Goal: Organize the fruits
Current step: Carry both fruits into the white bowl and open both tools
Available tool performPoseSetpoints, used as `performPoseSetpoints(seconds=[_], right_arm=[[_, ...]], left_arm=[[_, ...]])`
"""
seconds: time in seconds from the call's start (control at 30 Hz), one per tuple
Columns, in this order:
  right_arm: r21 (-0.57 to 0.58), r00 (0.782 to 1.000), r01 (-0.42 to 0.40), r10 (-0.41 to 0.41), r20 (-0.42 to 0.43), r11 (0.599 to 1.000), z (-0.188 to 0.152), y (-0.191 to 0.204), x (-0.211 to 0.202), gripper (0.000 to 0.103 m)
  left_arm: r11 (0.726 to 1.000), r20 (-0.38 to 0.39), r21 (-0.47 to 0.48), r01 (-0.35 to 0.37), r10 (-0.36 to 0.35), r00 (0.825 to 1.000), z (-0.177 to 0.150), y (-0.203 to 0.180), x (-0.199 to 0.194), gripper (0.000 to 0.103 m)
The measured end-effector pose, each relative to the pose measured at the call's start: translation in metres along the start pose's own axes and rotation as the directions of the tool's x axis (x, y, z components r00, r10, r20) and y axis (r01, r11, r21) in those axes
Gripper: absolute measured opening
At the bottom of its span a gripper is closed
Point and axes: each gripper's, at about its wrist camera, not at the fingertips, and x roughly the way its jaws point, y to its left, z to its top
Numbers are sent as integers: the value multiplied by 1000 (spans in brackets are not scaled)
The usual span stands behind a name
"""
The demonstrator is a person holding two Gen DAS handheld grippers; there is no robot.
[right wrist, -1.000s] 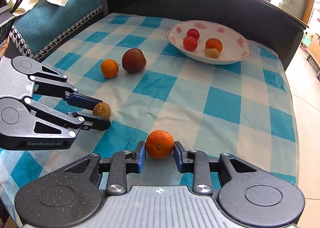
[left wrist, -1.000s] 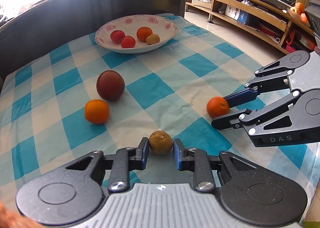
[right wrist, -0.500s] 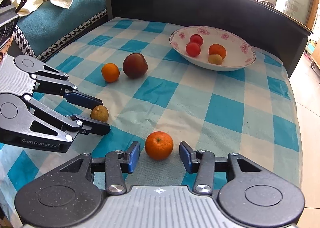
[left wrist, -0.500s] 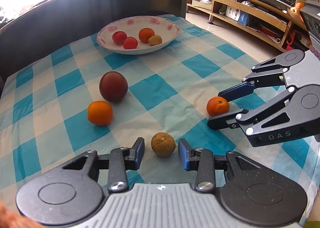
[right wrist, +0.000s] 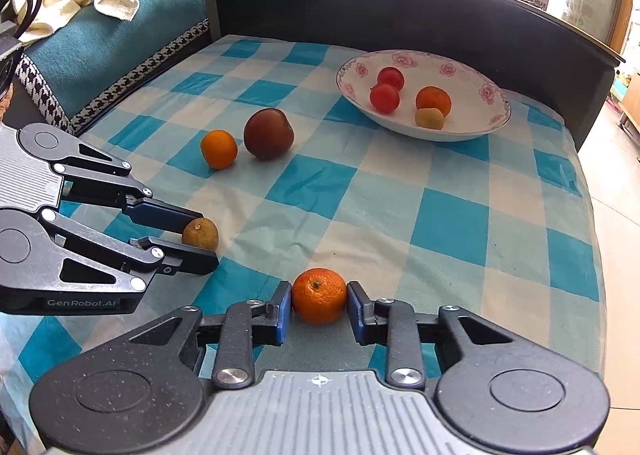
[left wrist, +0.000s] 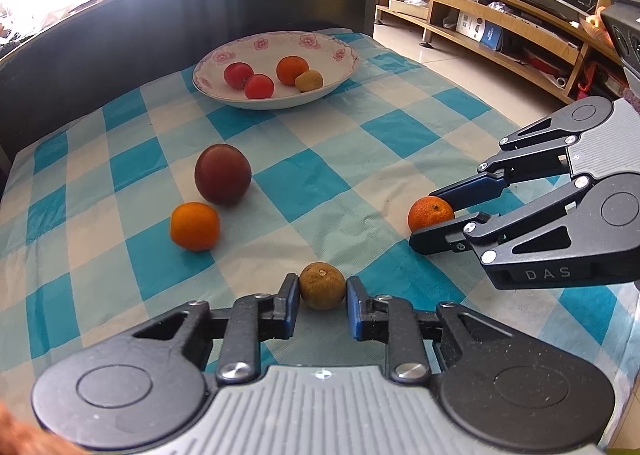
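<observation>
Your left claw (left wrist: 322, 297) is clamped on the brown fruit (left wrist: 322, 285), your right claw (right wrist: 319, 305) on the mandarin (right wrist: 319, 295), both on the bench (right wrist: 360, 215).

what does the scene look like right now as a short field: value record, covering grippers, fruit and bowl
left gripper: fingers either side of the brownish fruit, on the cloth
right gripper: closed on the orange
loose fruit: second orange beside dark red fruit
bowl: floral rim, holds two red fruits, one orange, one small brownish fruit
surface: blue checked cloth
</observation>
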Motion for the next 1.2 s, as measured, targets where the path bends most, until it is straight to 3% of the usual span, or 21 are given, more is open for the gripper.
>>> performPoseSetpoints(seconds=[0.57,1.2], right_arm=[[12,996,17,-18,84,1000,26,-4,-9,23],[76,973,112,-125,195,991,98,-63,22,23]], left_arm=[[998,118,-25,-64,66,991,45,10,-3,34],[988,191,-54,-142,150,970,131,40,54,34]])
